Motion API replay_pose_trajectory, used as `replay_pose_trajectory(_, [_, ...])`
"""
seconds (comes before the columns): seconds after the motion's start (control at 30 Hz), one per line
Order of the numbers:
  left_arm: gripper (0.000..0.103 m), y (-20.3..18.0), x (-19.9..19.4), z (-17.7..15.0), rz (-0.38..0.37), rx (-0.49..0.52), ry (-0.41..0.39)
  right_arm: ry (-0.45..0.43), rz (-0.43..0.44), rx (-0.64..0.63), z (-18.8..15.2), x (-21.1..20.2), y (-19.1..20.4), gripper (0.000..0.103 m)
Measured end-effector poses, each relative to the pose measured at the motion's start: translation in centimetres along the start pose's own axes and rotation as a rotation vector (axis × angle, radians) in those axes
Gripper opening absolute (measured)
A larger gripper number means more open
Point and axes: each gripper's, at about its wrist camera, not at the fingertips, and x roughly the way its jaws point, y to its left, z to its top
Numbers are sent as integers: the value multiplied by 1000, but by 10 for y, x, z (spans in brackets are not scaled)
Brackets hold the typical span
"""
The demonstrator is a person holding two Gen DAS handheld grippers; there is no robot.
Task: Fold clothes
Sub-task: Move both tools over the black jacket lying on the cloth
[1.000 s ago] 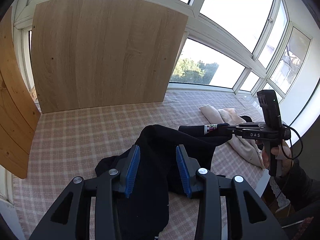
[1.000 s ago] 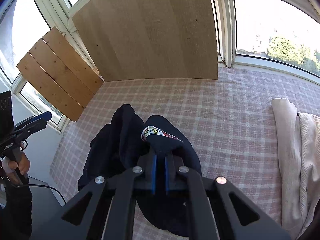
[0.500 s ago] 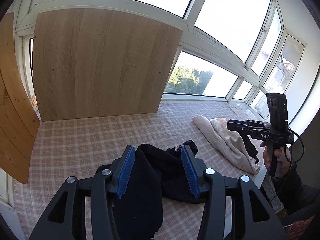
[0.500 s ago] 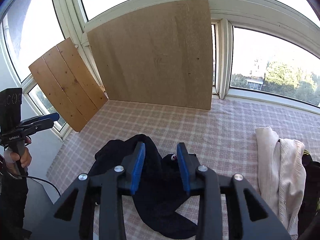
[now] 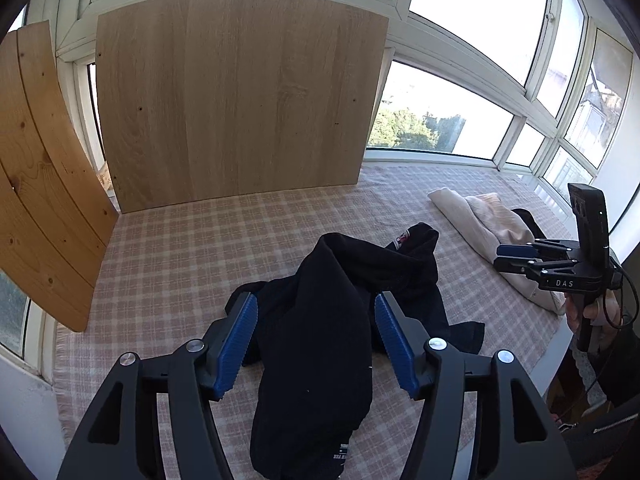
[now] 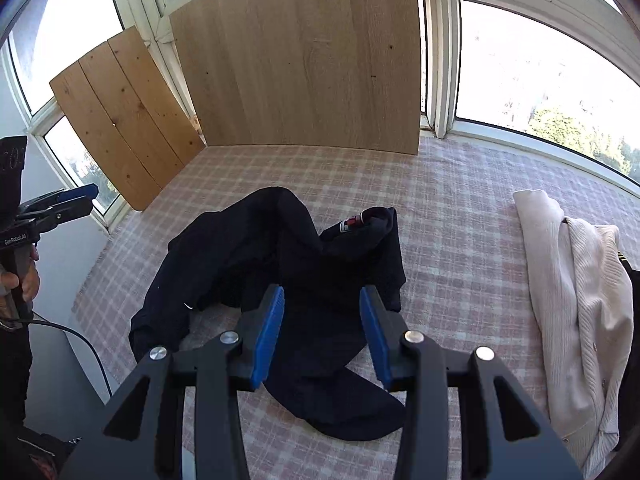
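A pink checked cloth (image 6: 460, 208) covered the surface. On it lay a crumpled black garment (image 6: 288, 248), and well apart, a cream knit pile (image 6: 576, 292) beside it.

The right gripper (image 6: 322, 336) hangs over a crumpled black garment (image 6: 280, 272) on the checked cloth (image 6: 460, 216), its blue pads apart and gripping nothing. At three o'clock lies a cream knit garment (image 6: 576, 304); at twelve a wooden board (image 6: 304, 52) leans against the window. At nine o'clock the left gripper (image 6: 86, 196) shows, its jaws seemingly parted.
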Motion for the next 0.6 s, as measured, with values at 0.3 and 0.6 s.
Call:
replay_pose_trajectory(0.3, [75, -11, -17, -28, 193, -3, -65, -59, -109, 27, -7, -8, 2, 41])
replay_pose_trajectory(0.6, [76, 5, -6, -56, 219, -59, 18, -23, -69, 70, -29, 5, -12, 41])
